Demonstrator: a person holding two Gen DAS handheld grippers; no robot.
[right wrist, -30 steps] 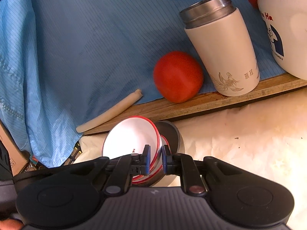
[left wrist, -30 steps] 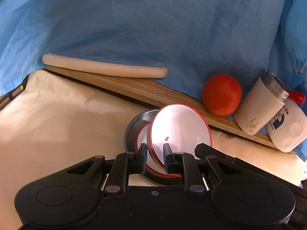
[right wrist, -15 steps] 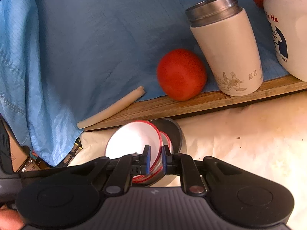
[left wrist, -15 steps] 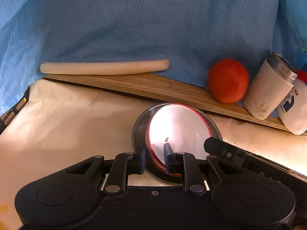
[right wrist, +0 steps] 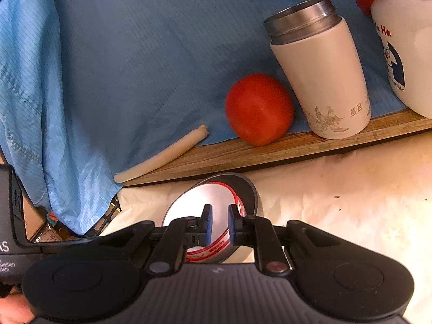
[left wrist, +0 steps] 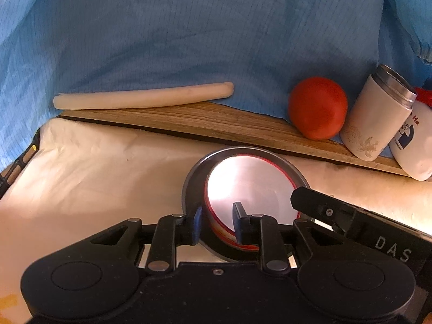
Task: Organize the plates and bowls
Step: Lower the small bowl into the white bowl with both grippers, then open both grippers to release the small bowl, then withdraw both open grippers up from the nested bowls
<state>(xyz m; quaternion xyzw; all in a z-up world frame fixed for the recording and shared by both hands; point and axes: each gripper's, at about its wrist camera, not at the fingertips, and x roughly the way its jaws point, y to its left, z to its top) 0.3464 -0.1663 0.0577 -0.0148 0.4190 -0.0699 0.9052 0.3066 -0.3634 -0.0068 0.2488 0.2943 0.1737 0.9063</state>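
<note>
Bowls (left wrist: 251, 189) nested in pan (left wrist: 194, 178) | our left hand-held gripper (left wrist: 216, 224) opening astride rim | right hand-held gripper (right wrist: 218, 224) clamped on rim

glossy white bowl (left wrist: 251, 186), matt grey metal plate (left wrist: 194, 178), grainy wooden board (left wrist: 216, 121).

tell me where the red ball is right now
The red ball sits on the wooden ledge against the blue cloth, right of centre in the left wrist view, just left of the cream tumbler.
</note>
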